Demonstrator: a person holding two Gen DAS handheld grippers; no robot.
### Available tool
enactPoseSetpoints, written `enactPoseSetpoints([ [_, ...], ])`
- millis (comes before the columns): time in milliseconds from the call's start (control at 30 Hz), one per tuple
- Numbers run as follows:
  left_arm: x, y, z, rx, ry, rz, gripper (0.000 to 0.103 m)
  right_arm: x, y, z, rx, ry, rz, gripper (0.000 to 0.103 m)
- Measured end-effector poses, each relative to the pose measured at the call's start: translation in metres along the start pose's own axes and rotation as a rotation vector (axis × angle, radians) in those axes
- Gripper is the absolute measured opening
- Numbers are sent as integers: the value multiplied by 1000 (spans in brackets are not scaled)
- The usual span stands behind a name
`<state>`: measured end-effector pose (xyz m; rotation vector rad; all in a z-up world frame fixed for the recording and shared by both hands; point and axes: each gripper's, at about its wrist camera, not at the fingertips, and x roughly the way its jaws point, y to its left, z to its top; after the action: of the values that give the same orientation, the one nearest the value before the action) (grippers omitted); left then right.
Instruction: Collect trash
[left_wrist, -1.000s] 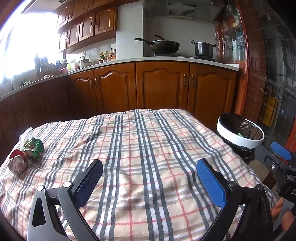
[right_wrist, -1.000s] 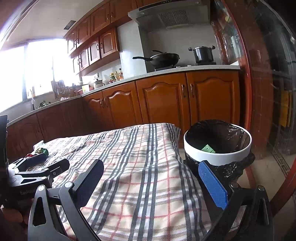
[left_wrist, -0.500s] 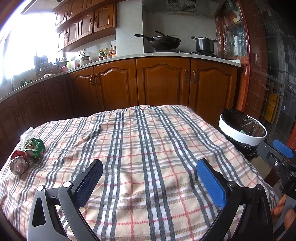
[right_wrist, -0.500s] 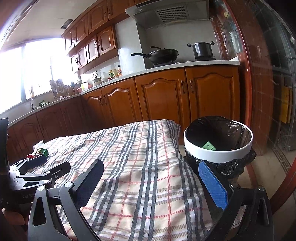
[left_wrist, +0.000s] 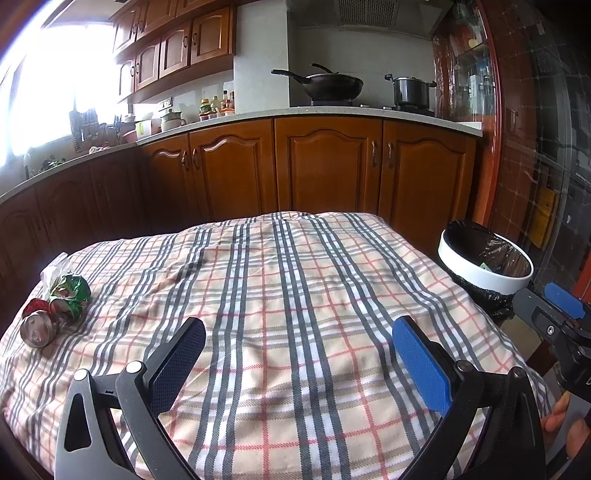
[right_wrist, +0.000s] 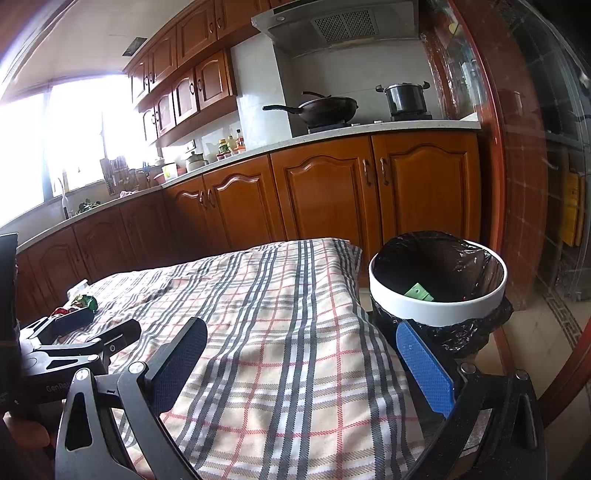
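Observation:
A crushed red can (left_wrist: 36, 325), a crumpled green wrapper (left_wrist: 70, 290) and a clear plastic scrap (left_wrist: 51, 269) lie together at the table's far left edge; they also show small in the right wrist view (right_wrist: 82, 301). A white bin (left_wrist: 484, 273) with a black liner stands off the table's right side, holding a green scrap (right_wrist: 418, 292). My left gripper (left_wrist: 298, 356) is open and empty over the checked tablecloth (left_wrist: 295, 280), well right of the trash. My right gripper (right_wrist: 301, 356) is open and empty near the bin (right_wrist: 437, 306).
Wooden kitchen cabinets (left_wrist: 325, 170) run behind the table. A wok (left_wrist: 332, 83) and a pot (left_wrist: 410, 90) sit on the stove. A glass door (right_wrist: 546, 155) stands to the right, past the bin.
Both views have tilted upward a little, so the table and bin sit lower in frame. Both grippers stay open and empty. The trash has not moved.

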<state>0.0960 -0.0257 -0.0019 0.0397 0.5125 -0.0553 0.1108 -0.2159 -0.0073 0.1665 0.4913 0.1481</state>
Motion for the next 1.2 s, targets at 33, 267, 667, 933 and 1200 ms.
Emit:
enactPoseSetpoints([
  [33,0,0,0,0,-1,1,102,0,0,0,0,0,1,103],
  [267,-4,3,-1,-7,-20,-5,102,-3,2,0,-3,-16,2,103],
  [667,-8,5,-2,0,-52,-4,102,-9,3,1,1,-50,8,103],
  [933,-8,6,-2,2,-53,-7,102,-11,2,1,-3,-53,13,103],
  [1200,-9,7,-2,7,-61,-10,102,-11,3,2,-4,-54,13,103],
])
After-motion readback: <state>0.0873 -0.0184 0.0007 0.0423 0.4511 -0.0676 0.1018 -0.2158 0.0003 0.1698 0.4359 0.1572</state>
